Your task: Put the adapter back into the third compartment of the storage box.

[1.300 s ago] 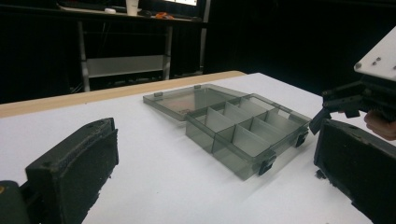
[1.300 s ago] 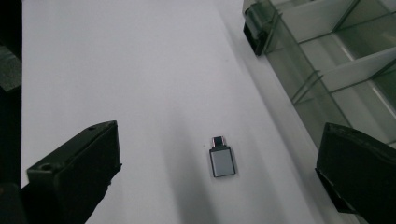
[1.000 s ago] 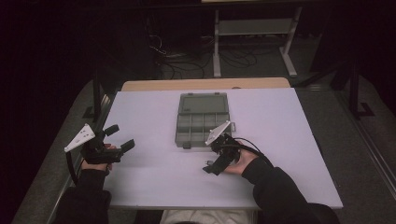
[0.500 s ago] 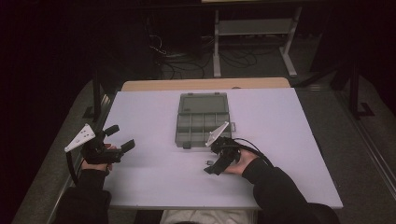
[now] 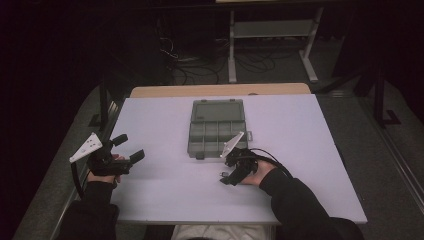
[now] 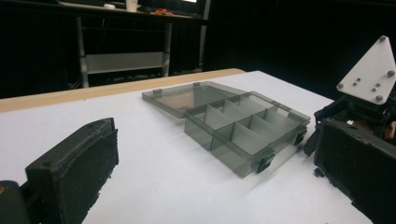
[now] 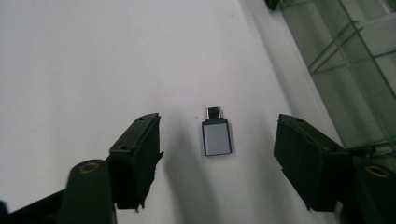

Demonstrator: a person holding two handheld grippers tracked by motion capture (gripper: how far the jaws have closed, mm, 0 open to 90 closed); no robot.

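The white rectangular table top [image 5: 165,195] is catching almost all the light, which is coming from above, while the room behind the table top is staying nearly black. In the high view the picture is looking dim and a little grainy, with a faint violet tint. The smoky transparent plastic compartment box [image 6: 233,126] is throwing a soft, short shadow toward the table top's near edge. In the right gripper view the small silver metal adapter [image 7: 216,136] is looking sharp, and grey shadows are lying beside the black jaws, which are slightly out of focus.
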